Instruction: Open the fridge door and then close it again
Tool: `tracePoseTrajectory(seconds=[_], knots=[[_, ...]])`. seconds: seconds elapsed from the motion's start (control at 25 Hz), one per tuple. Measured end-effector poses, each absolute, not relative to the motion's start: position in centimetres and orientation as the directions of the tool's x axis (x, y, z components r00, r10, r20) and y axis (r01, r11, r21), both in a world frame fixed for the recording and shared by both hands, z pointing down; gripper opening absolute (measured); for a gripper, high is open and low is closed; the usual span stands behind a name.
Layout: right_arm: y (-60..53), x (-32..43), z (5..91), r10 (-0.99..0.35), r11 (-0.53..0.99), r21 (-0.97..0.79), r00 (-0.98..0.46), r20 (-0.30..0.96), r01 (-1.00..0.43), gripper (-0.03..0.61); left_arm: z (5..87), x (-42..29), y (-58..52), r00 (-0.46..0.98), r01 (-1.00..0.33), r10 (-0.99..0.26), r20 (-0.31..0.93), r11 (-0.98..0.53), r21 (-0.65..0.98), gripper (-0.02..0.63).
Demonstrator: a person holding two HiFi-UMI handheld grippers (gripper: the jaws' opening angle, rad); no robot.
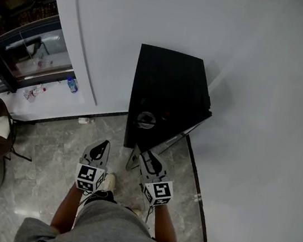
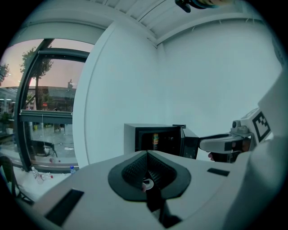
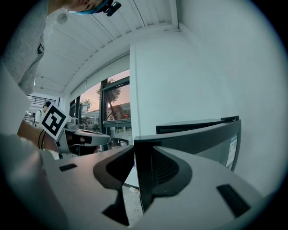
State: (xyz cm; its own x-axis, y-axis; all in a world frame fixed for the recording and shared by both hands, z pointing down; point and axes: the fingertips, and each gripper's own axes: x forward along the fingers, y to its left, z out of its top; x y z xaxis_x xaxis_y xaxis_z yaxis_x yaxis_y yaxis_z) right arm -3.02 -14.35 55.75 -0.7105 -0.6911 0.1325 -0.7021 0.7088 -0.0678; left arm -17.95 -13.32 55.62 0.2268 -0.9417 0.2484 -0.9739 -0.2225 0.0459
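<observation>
White wall (image 1: pixel 259 77) corner, grey stone floor (image 1: pixel 51 148). Right gripper (image 3: pixel 143 170) jaws clamped on the edge of the open fridge door (image 3: pixel 193 139). Left gripper (image 2: pixel 147 168) jaws together, empty, just beside. Forearms forward, parallel. Black fridge (image 1: pixel 165 86) on the floor against the wall.

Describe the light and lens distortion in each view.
Head view: soft, even light on the wall, the fridge a nearly detail-free black block. Left gripper view: heavy fisheye inside a round black border, pink dusk glow in the window, everything else bluish and dim. Right gripper view: same fisheye, the door looming large up close, a cool blue cast overall.
</observation>
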Motion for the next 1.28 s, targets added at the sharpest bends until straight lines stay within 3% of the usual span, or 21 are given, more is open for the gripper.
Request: tracePoseTrajectory(seconds=[0.56, 1.28], knots=[[-17.8, -6.1, 56.2, -0.715, 0.684, -0.059, -0.685, 0.14, -0.727, 0.13, 55.4, -21.1, -16.5, 0.256, -0.967, -0.94, 0.225, -0.252, 0.045, 0.006], [-22.3, -8.4, 56.2, -0.789, 0.599, -0.033, -0.597, 0.147, -0.8, 0.069, 55.6, -24.6, -20.8, 0.31, -0.95, -0.925, 0.22, -0.306, 0.056, 0.006]])
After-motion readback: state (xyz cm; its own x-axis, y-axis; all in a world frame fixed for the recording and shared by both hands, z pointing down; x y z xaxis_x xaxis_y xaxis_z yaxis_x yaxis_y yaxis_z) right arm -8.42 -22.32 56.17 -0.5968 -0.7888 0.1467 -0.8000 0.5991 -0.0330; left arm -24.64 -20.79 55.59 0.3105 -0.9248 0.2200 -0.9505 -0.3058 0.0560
